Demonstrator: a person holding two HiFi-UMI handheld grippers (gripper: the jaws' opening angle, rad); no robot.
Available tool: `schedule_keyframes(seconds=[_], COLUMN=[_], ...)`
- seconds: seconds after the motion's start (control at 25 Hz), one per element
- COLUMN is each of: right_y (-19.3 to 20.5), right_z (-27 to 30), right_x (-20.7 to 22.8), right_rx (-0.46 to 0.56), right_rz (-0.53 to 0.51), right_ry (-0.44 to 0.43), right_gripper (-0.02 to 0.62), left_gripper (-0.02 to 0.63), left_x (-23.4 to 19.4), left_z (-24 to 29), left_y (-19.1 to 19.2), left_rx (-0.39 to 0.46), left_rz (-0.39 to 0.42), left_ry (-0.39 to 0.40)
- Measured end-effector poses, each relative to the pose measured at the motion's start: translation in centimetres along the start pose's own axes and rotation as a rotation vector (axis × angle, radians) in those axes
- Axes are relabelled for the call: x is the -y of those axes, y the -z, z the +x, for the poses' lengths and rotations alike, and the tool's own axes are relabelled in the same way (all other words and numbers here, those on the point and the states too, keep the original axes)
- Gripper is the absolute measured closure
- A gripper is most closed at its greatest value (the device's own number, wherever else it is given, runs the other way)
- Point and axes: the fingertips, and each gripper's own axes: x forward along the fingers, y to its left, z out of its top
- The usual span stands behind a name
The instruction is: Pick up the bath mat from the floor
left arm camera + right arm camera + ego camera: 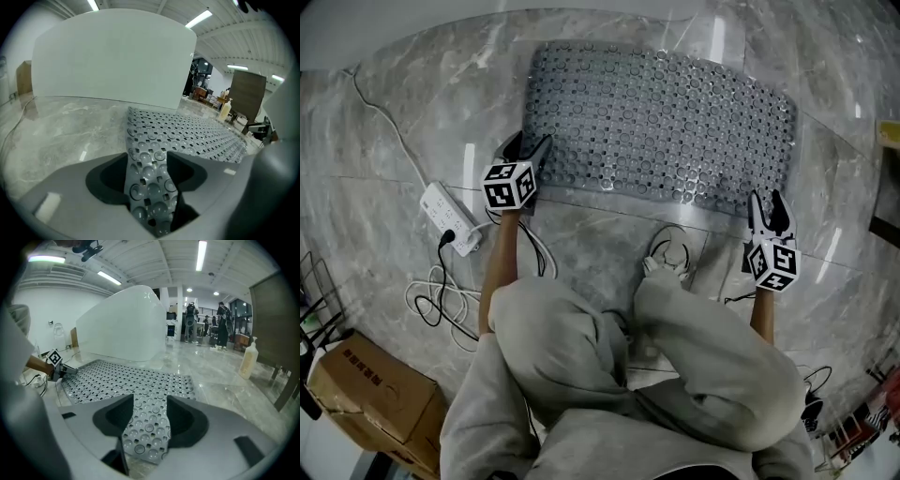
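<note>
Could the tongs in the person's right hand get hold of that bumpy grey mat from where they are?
Probably yes. The right tongs stand open with a near corner of the bath mat between them, and nothing lies on that corner.

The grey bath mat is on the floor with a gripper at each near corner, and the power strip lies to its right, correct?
No, the power strip lies to the left of the bath mat, beyond the left gripper; the head view shows it. The rest holds.
</note>
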Motion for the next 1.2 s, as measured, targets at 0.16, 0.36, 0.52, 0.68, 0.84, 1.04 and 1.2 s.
schedule_keyframes(seconds=[0.16,0.36,0.52,0.68,0.84,1.04,1.2], right_y=[0.3,0.2,0.5,0.9,1.3,1.9,2.8], right_z=[-0.3,-0.4,-0.2,-0.5,0.5,0.8,1.5], right_x=[0.8,1.1,1.1,2.4,2.6,4.8,6.1], right_rx=[-0.002,0.000,-0.007,-0.016,-0.030,-0.038,-0.057], right_rz=[0.007,0.005,0.004,-0.001,0.021,0.074,0.088], right_ry=[0.019,0.028,0.027,0.062,0.063,0.087,0.100], right_gripper=[0.368,0.368,0.368,0.368,0.368,0.367,0.367], left_gripper=[0.402,0.460,0.521,0.558,0.567,0.574,0.577], left_x=[-1.0,-1.9,-2.3,-2.0,-3.1,-2.1,-1.8], left_z=[0.0,0.1,-0.1,0.3,-0.8,-0.9,-1.1], left_y=[0.2,0.4,0.3,0.2,-0.1,-0.7,-0.9], left_rx=[-0.016,-0.024,-0.017,0.004,0.015,0.041,0.050], left_rz=[-0.006,-0.052,-0.025,-0.062,-0.062,-0.057,-0.054], left_ry=[-0.020,-0.031,-0.049,-0.038,-0.075,-0.075,-0.075])
